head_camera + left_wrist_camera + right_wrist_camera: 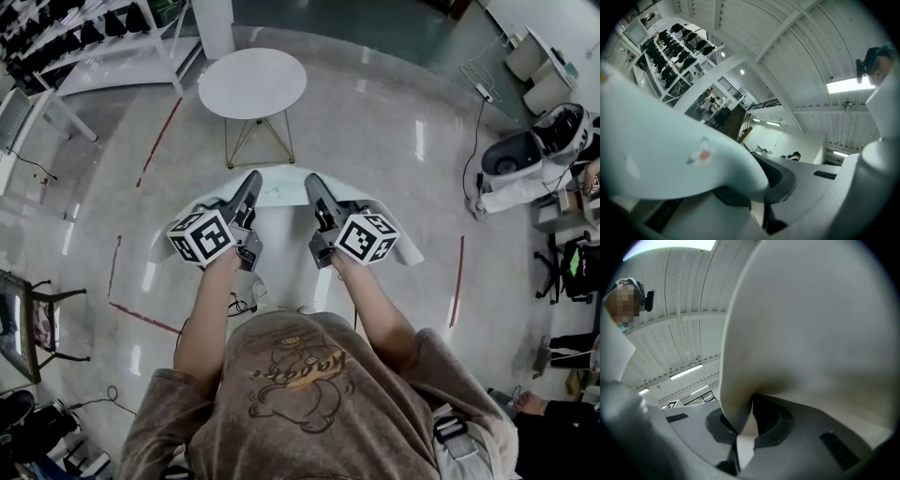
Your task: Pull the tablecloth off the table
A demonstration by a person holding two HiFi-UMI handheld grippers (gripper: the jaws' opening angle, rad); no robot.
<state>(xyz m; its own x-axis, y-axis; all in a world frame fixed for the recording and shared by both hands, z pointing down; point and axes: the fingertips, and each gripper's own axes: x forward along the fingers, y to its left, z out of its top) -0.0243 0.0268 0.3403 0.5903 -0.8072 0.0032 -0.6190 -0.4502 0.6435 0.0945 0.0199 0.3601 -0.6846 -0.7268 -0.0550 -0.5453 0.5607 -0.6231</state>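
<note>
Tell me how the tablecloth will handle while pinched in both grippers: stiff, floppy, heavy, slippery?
Probably floppy: the tablecloth curls and drapes beyond the left gripper and right gripper. Likely light, since two small pinches carry it. It looks smooth, so it might slip if jerked.

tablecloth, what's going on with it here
A person holds a gripper in each hand. Both the left gripper and the right gripper are shut on the white tablecloth. The cloth hangs in the air between them, apart from the round table beyond, whose top looks bare.
</note>
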